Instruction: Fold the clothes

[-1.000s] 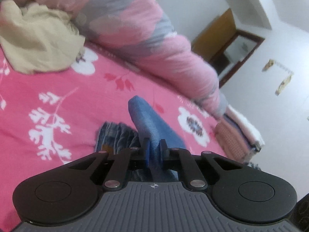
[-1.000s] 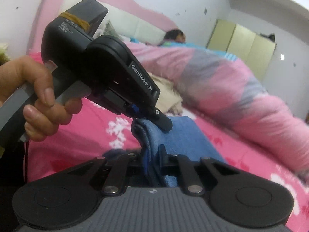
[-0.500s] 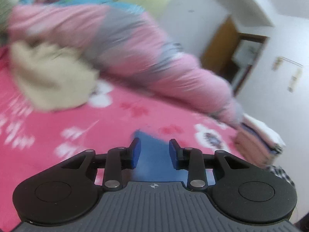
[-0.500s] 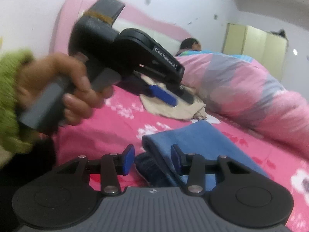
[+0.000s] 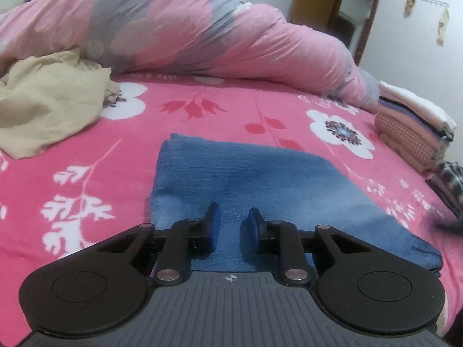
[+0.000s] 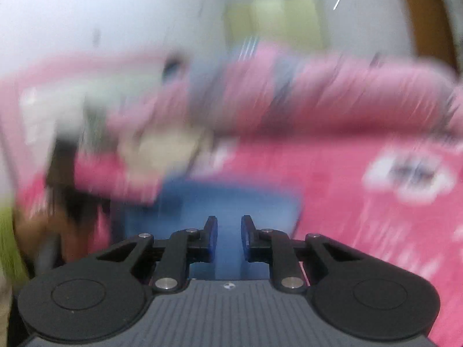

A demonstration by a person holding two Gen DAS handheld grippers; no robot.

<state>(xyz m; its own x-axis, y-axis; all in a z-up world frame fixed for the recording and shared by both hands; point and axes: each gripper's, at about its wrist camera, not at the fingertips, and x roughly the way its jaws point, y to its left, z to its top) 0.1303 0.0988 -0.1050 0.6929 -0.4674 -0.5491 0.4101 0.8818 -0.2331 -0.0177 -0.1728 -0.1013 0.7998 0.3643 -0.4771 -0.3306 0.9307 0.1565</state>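
The left gripper (image 5: 231, 225) tilts down over the folded jeans (image 5: 260, 179), which lie flat on the pink flowered bed (image 5: 202, 110); its jaws have just been closing but stand apart, nothing pinched. The right gripper (image 6: 229, 232), in a blurred view, likewise angles down over the jeans (image 6: 225, 199), jaws just narrowed, still gapped and empty. A beige garment (image 5: 49, 107) lies at ten o'clock, a folded stack (image 5: 413, 133) at two o'clock.
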